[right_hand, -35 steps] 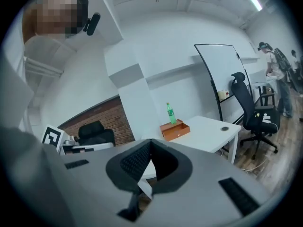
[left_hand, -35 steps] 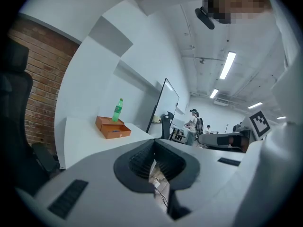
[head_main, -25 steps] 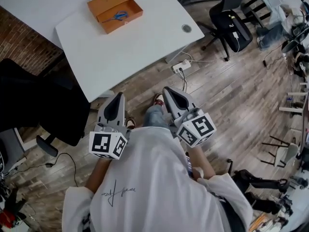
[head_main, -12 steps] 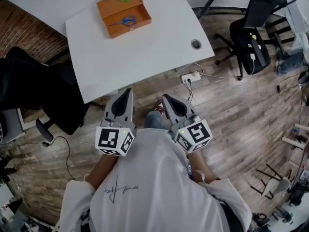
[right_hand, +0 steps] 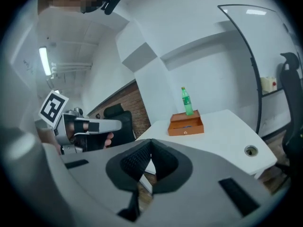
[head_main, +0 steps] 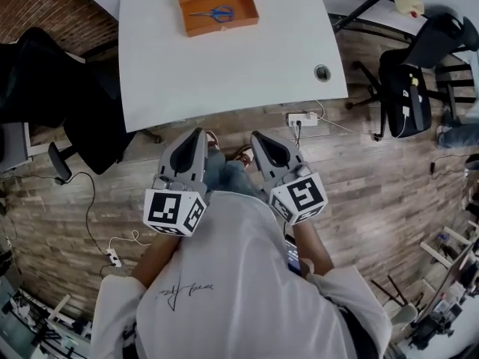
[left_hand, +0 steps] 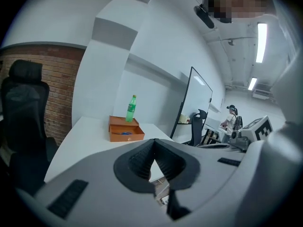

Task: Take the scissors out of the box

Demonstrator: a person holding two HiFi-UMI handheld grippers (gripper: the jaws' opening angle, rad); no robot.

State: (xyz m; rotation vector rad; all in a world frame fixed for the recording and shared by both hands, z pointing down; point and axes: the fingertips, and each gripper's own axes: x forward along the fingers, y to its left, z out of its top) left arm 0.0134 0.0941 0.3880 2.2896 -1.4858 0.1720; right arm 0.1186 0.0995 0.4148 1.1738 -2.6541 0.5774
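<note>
Blue-handled scissors (head_main: 213,12) inside open orange box (head_main: 218,29) at far edge of white table (head_main: 224,73). Grey left gripper (head_main: 197,133), grey right gripper (head_main: 258,137) pinched tight, empty.

Ahead of the person's torso (head_main: 224,290), the left hand-held gripper (head_main: 197,134) and the right hand-held gripper (head_main: 258,137) sit side by side, slightly apart. Both point gently downward, jaws pressed together on nothing.

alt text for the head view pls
Seen from above, a person holds the left gripper and right gripper, both shut, side by side over a wooden floor, short of a white table where blue scissors lie in an open orange box.
</note>
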